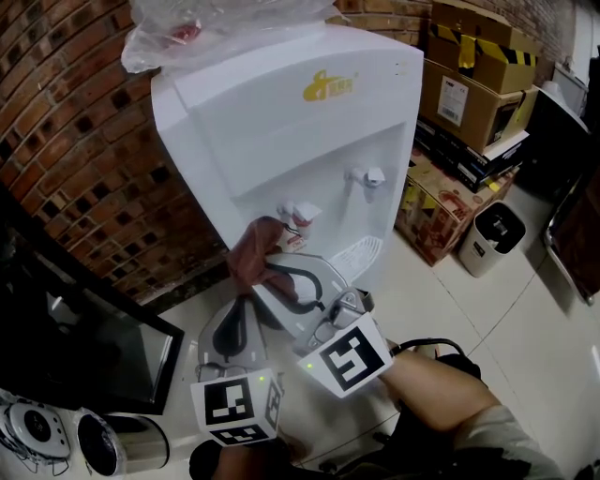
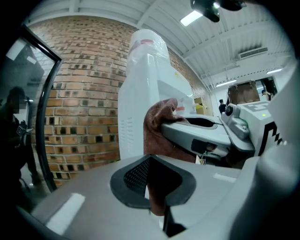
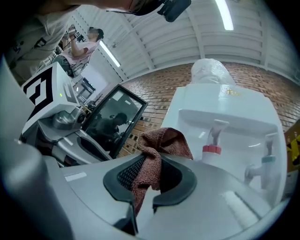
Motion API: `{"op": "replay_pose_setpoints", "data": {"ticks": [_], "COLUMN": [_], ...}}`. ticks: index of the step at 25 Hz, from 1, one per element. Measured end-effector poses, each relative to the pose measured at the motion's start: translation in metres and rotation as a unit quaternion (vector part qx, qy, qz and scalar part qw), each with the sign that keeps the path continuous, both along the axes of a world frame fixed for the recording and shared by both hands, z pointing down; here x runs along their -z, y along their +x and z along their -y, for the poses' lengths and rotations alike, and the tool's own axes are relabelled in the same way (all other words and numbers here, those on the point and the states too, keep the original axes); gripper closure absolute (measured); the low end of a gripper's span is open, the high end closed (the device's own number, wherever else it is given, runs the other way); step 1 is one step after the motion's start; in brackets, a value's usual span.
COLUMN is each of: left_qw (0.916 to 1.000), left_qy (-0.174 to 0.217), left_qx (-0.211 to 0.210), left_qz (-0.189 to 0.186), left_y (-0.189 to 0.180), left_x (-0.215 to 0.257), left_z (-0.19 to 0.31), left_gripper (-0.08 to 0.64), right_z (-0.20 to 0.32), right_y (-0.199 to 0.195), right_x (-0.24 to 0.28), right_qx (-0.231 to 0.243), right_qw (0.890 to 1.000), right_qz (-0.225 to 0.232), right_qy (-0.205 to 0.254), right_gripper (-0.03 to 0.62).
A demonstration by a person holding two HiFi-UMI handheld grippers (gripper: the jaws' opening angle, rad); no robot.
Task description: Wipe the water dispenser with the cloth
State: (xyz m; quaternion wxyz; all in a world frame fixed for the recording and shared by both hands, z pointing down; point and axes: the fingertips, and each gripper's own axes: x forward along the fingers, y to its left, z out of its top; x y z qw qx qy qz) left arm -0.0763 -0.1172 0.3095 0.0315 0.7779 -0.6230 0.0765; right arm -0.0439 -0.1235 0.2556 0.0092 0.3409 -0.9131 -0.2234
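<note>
The white water dispenser (image 1: 281,112) stands against a brick wall, with a red tap (image 1: 298,217) and a pale tap (image 1: 367,178) on its front. My right gripper (image 1: 277,267) is shut on a reddish-brown cloth (image 1: 255,248), held close to the dispenser's front just left of the red tap. The right gripper view shows the cloth (image 3: 159,140) bunched between the jaws, and the dispenser (image 3: 225,117) behind it. My left gripper (image 1: 239,319) hangs just below and left of the cloth, its jaws a narrow slit apart with nothing gripped. In the left gripper view the cloth (image 2: 157,124) shows beyond the slit.
A clear plastic bag (image 1: 216,23) covers the dispenser's top. Cardboard boxes (image 1: 473,84) and a small white bin (image 1: 492,234) stand to the right. A black glass-fronted cabinet (image 1: 84,347) is at the left. The drip tray (image 1: 361,251) juts out below the taps.
</note>
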Motion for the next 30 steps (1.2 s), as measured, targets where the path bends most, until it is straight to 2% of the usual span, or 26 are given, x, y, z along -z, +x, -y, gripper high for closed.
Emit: {"op": "replay_pose_setpoints", "data": {"ticks": [6, 12, 19, 22, 26, 30], "left_qw": [0.9999, 0.9996, 0.9993, 0.9991, 0.9983, 0.9973], "left_qy": [-0.002, -0.008, -0.006, -0.008, -0.01, -0.014], "left_qx": [-0.014, -0.027, -0.037, -0.043, -0.057, -0.071], "left_qz": [0.003, 0.004, 0.0, 0.0, 0.005, 0.011], "left_y": [0.015, 0.03, 0.046, 0.054, 0.071, 0.089], "left_x": [-0.003, -0.009, -0.008, -0.01, -0.012, -0.018], "left_z": [0.003, 0.006, 0.008, 0.01, 0.011, 0.011], "left_gripper": [0.56, 0.56, 0.56, 0.56, 0.56, 0.56], "right_z": [0.012, 0.05, 0.07, 0.082, 0.1, 0.11], "right_y": [0.017, 0.049, 0.081, 0.108, 0.155, 0.198], "right_x": [-0.005, -0.028, -0.034, -0.033, -0.033, -0.026], "right_qx": [-0.018, -0.074, -0.121, -0.159, -0.221, -0.264], "right_qw": [0.999, 0.99, 0.984, 0.977, 0.962, 0.952], "right_qz": [0.027, 0.062, 0.064, 0.073, 0.091, 0.096], "right_qy": [-0.023, -0.101, -0.115, -0.121, -0.132, -0.122], "right_gripper": [0.528, 0.528, 0.528, 0.528, 0.528, 0.528]}}
